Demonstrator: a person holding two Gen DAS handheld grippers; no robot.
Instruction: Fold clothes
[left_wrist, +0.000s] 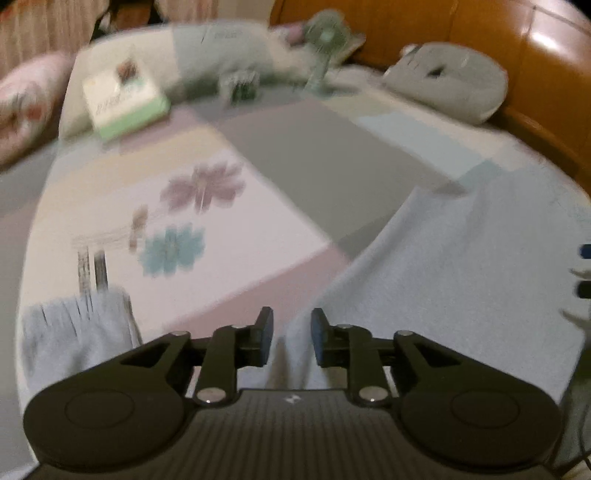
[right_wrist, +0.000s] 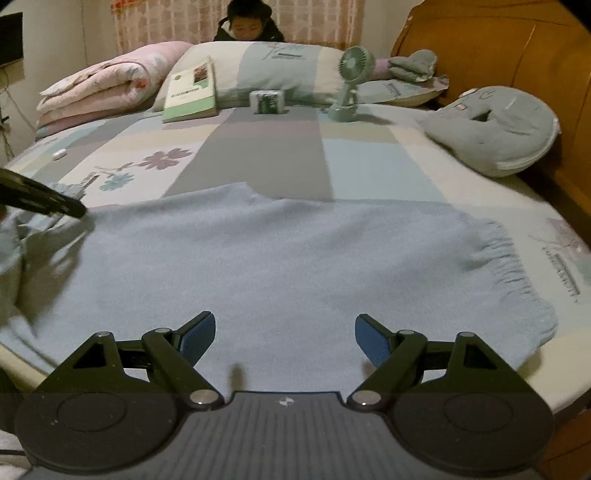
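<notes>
Pale blue sweater (right_wrist: 280, 258) spread flat along the near edge of the bed (right_wrist: 266, 155), ribbed hem toward the right edge, one part lifted at the left. Right gripper (right_wrist: 285, 341) spread wide above the sweater, holding nothing; left gripper (left_wrist: 291, 338) narrowed around a raised fold of sweater, though whether the pads touch it cannot be told. At the far edge: book (right_wrist: 192, 92) with green spine, cover writing unreadable; small box (right_wrist: 267, 101); green fan (right_wrist: 351, 85); grey cushion (right_wrist: 495, 129) at the right edge.
</notes>
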